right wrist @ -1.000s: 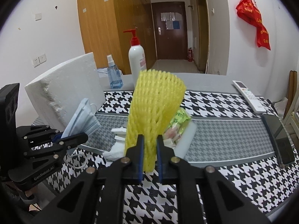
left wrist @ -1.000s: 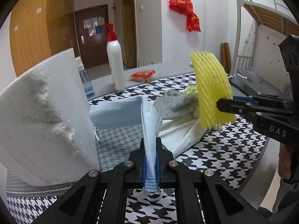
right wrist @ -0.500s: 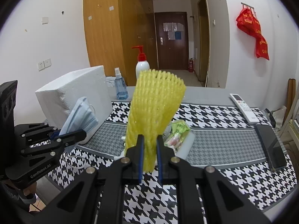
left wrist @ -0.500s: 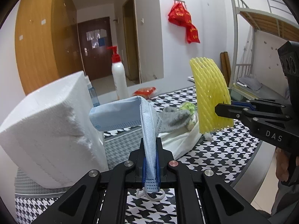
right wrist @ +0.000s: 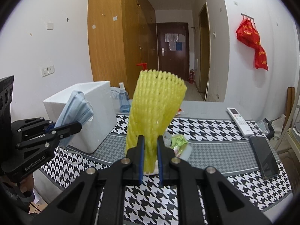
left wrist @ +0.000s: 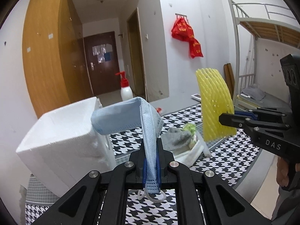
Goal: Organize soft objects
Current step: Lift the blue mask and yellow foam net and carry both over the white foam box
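My left gripper (left wrist: 151, 146) is shut on a folded blue face mask (left wrist: 131, 116), held up above the table; its white ear loop dangles below the jaws. In the right wrist view the same mask (right wrist: 75, 108) shows in the left gripper (right wrist: 78, 126) at the left. My right gripper (right wrist: 151, 142) is shut on a yellow foam net sleeve (right wrist: 155, 105) that stands upright in its jaws. That sleeve (left wrist: 213, 103) and the right gripper (left wrist: 223, 118) appear at the right of the left wrist view. A grey sock (left wrist: 176, 135), white cloth (left wrist: 191, 153) and a green packet (right wrist: 179, 140) lie on the table.
A white foam box (left wrist: 61, 136) stands at the left on the houndstooth tablecloth (right wrist: 215, 129). Behind it are a blue spray bottle (right wrist: 123, 101) and a pump bottle (left wrist: 126, 91). A remote (right wrist: 239, 121) and a phone (right wrist: 264, 159) lie at the right. A bunk bed (left wrist: 262, 37) stands beyond.
Both grippers have risen and drawn back from the table, carrying the mask and the yellow sleeve; the foam box and the pile on the table now sit lower and smaller in view.
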`<state>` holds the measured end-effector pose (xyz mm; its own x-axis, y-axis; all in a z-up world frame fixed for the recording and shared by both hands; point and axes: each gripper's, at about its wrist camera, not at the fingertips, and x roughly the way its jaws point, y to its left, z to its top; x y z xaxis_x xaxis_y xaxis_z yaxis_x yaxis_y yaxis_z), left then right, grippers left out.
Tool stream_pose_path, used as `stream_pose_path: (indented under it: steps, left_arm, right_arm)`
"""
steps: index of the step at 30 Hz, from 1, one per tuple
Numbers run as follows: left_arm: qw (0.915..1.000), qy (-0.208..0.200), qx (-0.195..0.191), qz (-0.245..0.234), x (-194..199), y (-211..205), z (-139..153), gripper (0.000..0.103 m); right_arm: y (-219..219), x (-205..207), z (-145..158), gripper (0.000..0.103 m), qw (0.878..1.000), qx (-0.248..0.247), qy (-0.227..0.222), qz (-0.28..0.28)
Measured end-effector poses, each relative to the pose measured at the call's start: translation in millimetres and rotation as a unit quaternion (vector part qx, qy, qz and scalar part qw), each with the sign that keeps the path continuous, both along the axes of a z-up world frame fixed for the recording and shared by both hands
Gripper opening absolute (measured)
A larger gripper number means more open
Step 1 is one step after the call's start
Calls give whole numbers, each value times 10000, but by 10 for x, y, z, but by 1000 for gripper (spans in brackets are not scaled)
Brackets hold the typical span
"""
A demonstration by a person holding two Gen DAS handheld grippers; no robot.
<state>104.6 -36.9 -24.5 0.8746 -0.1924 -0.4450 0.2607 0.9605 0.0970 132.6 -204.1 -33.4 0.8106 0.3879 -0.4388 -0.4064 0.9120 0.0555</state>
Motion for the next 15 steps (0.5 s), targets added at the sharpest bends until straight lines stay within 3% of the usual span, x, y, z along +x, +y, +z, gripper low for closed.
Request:
stream_pose_path:
  steps: [15]
  left_arm:
    - [9982, -591, -16, -24, -151, -28, 362, 8]
  right_arm:
    - [-57, -50, 144, 16, 9995, 81, -295, 50]
